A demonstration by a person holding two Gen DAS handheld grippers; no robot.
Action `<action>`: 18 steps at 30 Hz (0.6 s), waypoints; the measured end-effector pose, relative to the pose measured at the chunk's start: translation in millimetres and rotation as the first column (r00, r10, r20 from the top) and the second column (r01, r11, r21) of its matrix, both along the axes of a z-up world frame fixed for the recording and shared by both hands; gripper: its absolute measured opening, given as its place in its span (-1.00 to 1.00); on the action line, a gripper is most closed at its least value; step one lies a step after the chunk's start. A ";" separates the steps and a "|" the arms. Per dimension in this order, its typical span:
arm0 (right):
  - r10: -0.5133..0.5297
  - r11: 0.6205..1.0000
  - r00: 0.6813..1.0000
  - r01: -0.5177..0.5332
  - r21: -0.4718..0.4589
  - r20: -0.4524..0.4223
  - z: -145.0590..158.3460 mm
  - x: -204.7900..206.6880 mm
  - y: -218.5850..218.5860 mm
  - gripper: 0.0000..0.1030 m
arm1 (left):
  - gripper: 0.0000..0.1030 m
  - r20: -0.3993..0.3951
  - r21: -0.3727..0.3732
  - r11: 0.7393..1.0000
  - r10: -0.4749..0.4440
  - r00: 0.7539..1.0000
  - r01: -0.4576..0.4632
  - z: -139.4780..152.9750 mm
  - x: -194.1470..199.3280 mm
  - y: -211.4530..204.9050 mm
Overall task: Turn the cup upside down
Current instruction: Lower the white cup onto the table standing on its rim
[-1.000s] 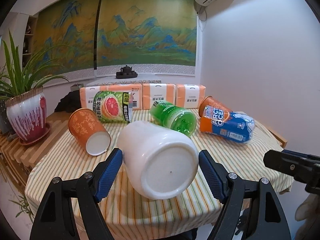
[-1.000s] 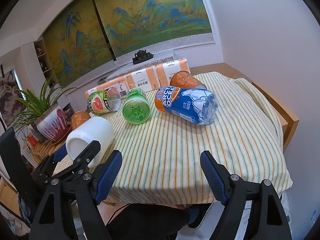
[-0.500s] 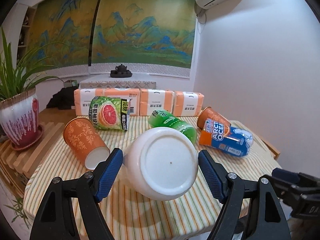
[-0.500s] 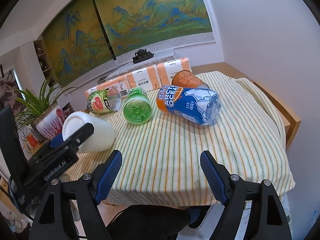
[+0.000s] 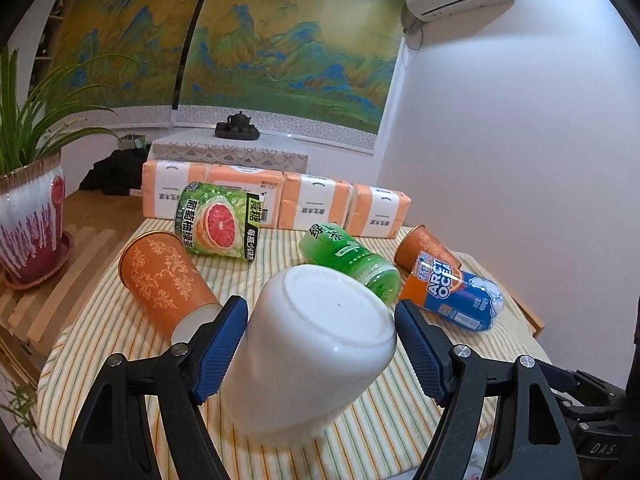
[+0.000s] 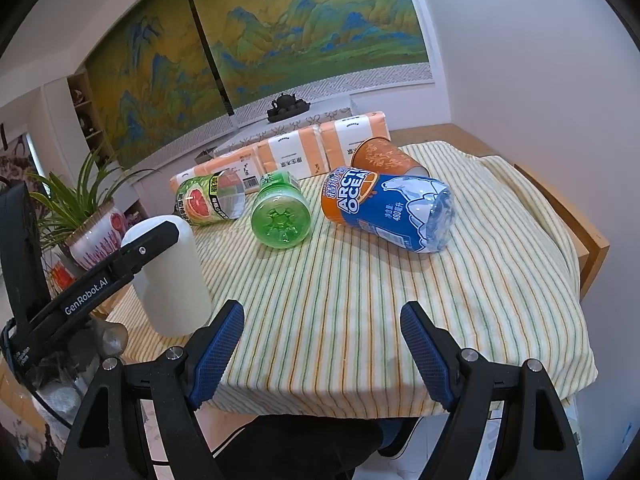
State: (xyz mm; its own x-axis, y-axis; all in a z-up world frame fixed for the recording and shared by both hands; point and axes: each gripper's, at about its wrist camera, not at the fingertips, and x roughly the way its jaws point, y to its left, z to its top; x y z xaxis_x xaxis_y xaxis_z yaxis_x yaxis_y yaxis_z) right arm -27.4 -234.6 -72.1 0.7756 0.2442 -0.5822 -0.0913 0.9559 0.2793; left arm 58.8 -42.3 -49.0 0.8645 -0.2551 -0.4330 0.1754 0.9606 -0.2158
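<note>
Since one second earlier, the white cup (image 5: 316, 344) has been turned from lying on its side to standing base-up on the striped tablecloth (image 6: 360, 300), near the front left edge. It is flanked by the blue pads of the left gripper (image 5: 320, 340); whether both pads press on it cannot be told. The right gripper (image 6: 322, 344) is held wide open over the cloth's front edge, with nothing between its fingers. A green bottle (image 6: 281, 216) lies behind the cup
</note>
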 end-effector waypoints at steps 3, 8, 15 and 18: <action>0.003 1.000 1.000 -0.003 -0.003 -0.003 -0.5 1.8 1.6 0.50 | 0.53 -0.003 -0.011 1.000 -0.001 1.000 0.001 -1.7 0.5 2.8; 0.008 1.000 1.000 -0.008 -0.006 -0.004 0.6 4.1 5.4 0.50 | 0.51 -0.001 -0.029 1.000 -0.004 1.000 0.003 -2.2 -2.2 10.8; 0.023 1.000 1.000 -0.023 -0.014 0.001 3.7 5.9 16.6 0.50 | 0.49 -0.001 -0.011 1.000 -0.005 1.000 0.005 -0.7 -2.9 17.7; 0.031 0.999 1.000 -0.031 -0.019 0.005 5.4 6.7 21.5 0.50 | 0.49 -0.008 -0.004 1.000 -0.004 1.000 0.004 -1.4 -1.1 20.0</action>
